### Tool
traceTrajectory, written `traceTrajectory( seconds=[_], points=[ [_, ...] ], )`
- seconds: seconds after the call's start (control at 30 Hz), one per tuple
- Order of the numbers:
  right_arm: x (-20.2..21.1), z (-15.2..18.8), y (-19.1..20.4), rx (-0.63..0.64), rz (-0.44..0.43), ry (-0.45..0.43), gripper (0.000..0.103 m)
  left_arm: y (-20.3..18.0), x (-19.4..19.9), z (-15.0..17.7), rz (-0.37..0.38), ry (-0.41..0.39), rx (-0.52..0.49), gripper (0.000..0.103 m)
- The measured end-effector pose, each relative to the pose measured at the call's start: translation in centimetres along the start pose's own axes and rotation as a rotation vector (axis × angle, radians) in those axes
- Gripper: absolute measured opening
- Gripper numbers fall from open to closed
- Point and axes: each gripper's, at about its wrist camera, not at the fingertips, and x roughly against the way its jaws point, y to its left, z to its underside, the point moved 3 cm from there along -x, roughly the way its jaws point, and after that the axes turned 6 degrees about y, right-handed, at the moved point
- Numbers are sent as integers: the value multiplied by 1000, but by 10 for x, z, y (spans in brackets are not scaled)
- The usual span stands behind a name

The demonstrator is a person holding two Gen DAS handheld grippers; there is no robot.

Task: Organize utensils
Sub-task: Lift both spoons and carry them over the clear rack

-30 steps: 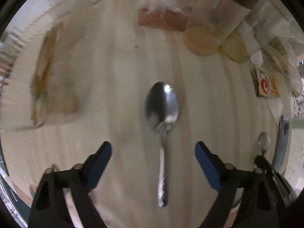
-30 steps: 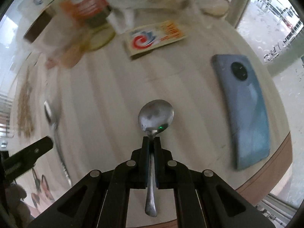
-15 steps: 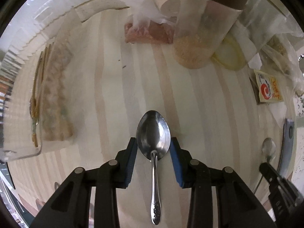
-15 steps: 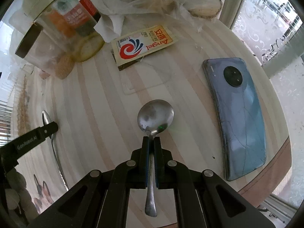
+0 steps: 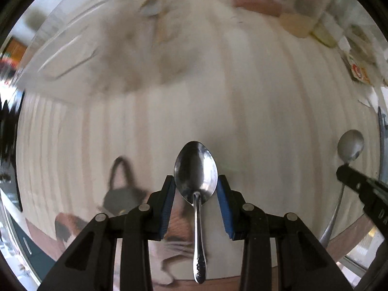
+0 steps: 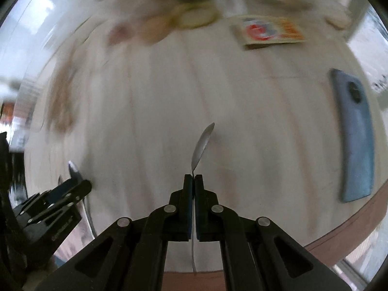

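Note:
In the left wrist view my left gripper (image 5: 196, 189) is shut on the bowl of a steel spoon (image 5: 195, 169), held above the striped table; its handle hangs back between the fingers. In the right wrist view my right gripper (image 6: 193, 181) is shut on the neck of a second spoon (image 6: 203, 145), whose bowl now shows edge-on. That spoon (image 5: 350, 145) and the right gripper also show at the right of the left wrist view. The left gripper (image 6: 70, 189) shows at the lower left of the right wrist view.
A blue phone (image 6: 352, 135) lies near the table's right edge. A yellow and red sachet (image 6: 269, 31), jars and bags stand blurred at the back. The wooden table edge (image 6: 339, 230) runs close below both grippers. A cat-like shape (image 5: 121, 194) shows below the left.
My left gripper closed on the spoon's bowl and lifted it off the table, swinging left. My right gripper rolled its spoon from flat to edge-on and lifted.

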Motion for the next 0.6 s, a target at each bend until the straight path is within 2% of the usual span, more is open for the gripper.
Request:
traceTrajectory(
  seconds=[0.13, 0.27, 0.47, 0.57, 0.6],
  points=[
    [-12, 22, 36, 110, 1, 59, 2, 16, -3, 8, 25, 5, 40, 32],
    [-21, 32, 54, 175, 67, 89, 4, 18, -6, 7, 51, 2, 49, 32],
    [-20, 34, 52, 175, 86, 108, 4, 55, -5, 1, 68, -1, 46, 32],
    [-20, 37, 52, 189, 109, 103, 3, 54, -1, -3, 68, -3, 44, 32],
    [-26, 28, 61, 189, 116, 103, 3, 50, -4, -6, 67, -3, 43, 32]
  ],
)
